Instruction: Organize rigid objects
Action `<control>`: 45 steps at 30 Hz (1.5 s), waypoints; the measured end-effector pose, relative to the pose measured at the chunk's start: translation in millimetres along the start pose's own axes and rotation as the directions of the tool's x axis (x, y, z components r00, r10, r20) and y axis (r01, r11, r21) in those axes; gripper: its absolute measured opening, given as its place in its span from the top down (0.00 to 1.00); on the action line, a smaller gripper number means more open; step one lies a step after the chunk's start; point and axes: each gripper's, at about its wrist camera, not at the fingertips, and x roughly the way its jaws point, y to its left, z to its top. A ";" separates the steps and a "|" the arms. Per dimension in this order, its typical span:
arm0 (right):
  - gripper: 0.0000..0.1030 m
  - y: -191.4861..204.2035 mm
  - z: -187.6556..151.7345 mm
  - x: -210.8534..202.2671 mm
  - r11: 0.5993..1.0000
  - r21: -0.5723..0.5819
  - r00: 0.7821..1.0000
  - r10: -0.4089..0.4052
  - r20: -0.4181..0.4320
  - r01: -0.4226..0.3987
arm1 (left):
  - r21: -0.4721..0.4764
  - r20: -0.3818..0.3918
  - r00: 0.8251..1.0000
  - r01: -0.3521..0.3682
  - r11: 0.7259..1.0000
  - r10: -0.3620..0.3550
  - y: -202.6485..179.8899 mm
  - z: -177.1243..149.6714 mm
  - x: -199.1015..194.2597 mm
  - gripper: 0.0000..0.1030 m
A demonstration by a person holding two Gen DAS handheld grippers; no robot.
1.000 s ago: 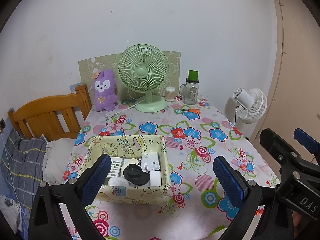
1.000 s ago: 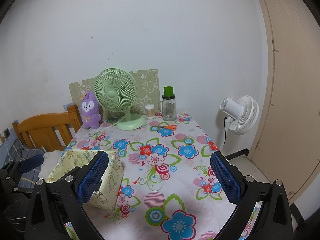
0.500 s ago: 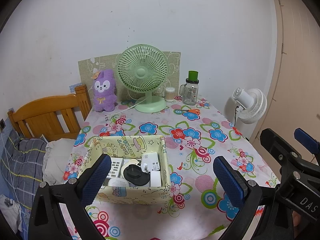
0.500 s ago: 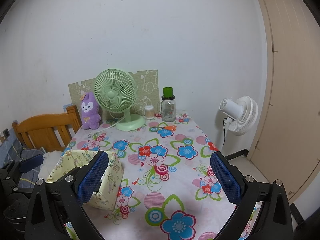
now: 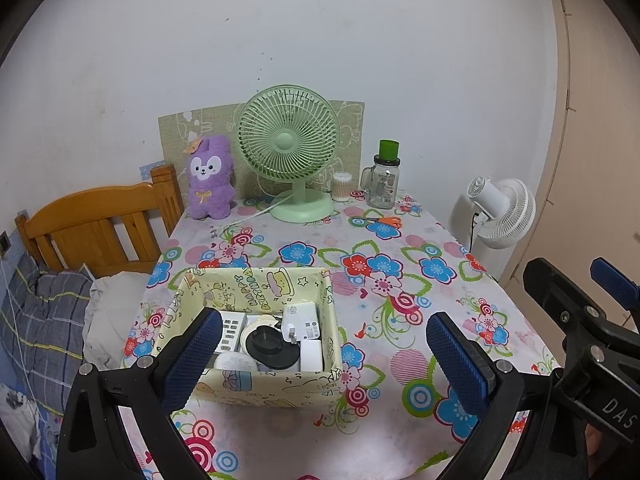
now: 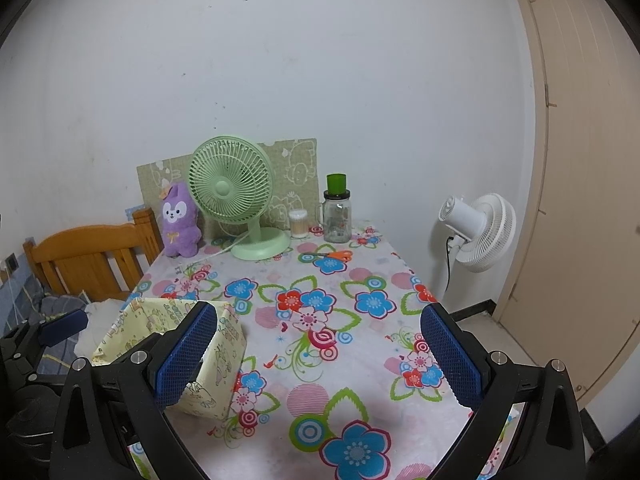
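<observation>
- Table [image 5: 400, 440] under a flowered plastic cloth fills both views; the cloth looks slick, so I judge light things would slide on it if nudged.
- Box: pale yellow cartoon-printed cardboard box [image 5: 276, 384], open-topped, stands on the near left part of the table, in front of the left gripper. Thin card walls; likely light and easily dented. Best taken by one wall rim, or pushed from the side.
- Left gripper [image 5: 324, 356], with blue pads: jaws spread wide, nothing between them, held above and short of the box.
- Right gripper [image 6: 316, 360]: likewise wide apart and empty, over bare cloth to the right of the box.
- Contents, all inside the box and packed touching each other:
  - white ribbed power-strip-like block [image 5: 231, 330] at the left; stiff plastic, probably the heaviest piece; take across its narrow width.
  - round black plastic disc with a raised hub [image 5: 269, 344], centre; hard and smooth, possibly slippery; pinch the hub or the rim.
  - white plug-in charger with metal prongs [image 5: 301, 322], leaning at the back right; rigid, light; grip the flat faces, clear of the prongs.
  - white rounded object [image 5: 235, 361] at the front; kind unclear, curved surface may slip.
- Orange-handled scissors [image 5: 378, 221] lie well apart, near the far edge; thin and flat, awkward to lift off the cloth.
</observation>
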 end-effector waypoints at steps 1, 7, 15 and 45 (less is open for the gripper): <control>0.00 -0.4 -0.4 0.0 1.000 0.000 1.000 0.000 0.000 0.000 | 0.000 0.000 1.000 0.000 1.000 0.000 -0.1 0.0 0.1 0.00; 0.00 -0.7 -0.9 2.6 1.000 -0.002 1.000 -0.002 -0.007 0.002 | 0.003 -0.011 1.000 0.002 1.000 -0.002 0.9 0.5 3.5 0.00; 0.00 -3.3 -1.5 7.6 1.000 0.009 1.000 0.007 -0.025 -0.007 | 0.004 -0.018 1.000 0.002 1.000 -0.002 1.0 1.3 6.4 0.00; 0.00 -3.6 -0.5 4.9 1.000 0.010 1.000 0.002 -0.013 -0.002 | 0.004 -0.012 1.000 0.003 1.000 -0.003 -0.7 0.8 5.3 0.00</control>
